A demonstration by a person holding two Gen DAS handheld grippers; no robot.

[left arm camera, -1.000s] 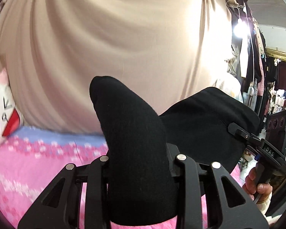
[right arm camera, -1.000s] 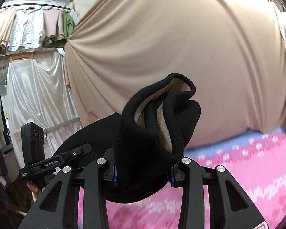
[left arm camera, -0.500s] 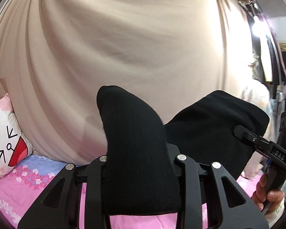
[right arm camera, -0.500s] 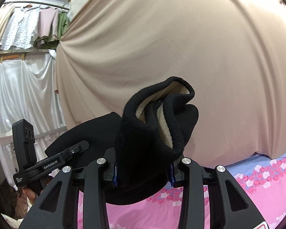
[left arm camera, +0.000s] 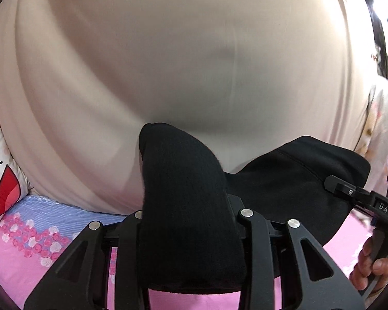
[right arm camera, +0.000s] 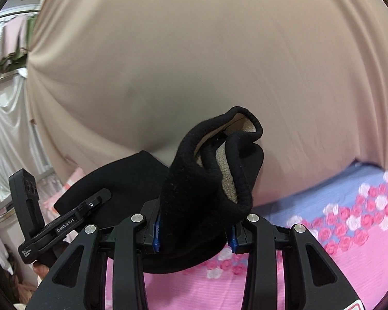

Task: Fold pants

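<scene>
While both of my tongs are raised above the bed, the black pants (left arm camera: pixel 191 206) hang between them, one garment, clear of the bedspread. Fabric is thick, matte knit outside; a cream, nubbly fleece lining (right arm camera: pixel 229 178) shows where the edge rolls open in the right view. My left gripper (left arm camera: pixel 191 222) is clamped on a rounded, bunched fold of the pants that stands up between its fingers. My right gripper (right arm camera: pixel 194 232) is clamped likewise on a crumpled edge, with blue pads just visible at either side of the cloth. A smoother black span of the pants (left arm camera: pixel 297 180) stretches from one grip to the other. Fingertips of both tools are buried in cloth and cannot be seen. Lower part of the garment is cut off by the gripper frames.

Below: one pink bedspread (right arm camera: pixel 323 271) with rose print and a blue band. Behind: one beige draped curtain (left arm camera: pixel 181 64), softly creased, blurred. One white cartoon-face pillow (left arm camera: pixel 0 180), cut off at left edge. Hanging clothes (right arm camera: pixel 10 41) at far left of right view, too blurred to count.
</scene>
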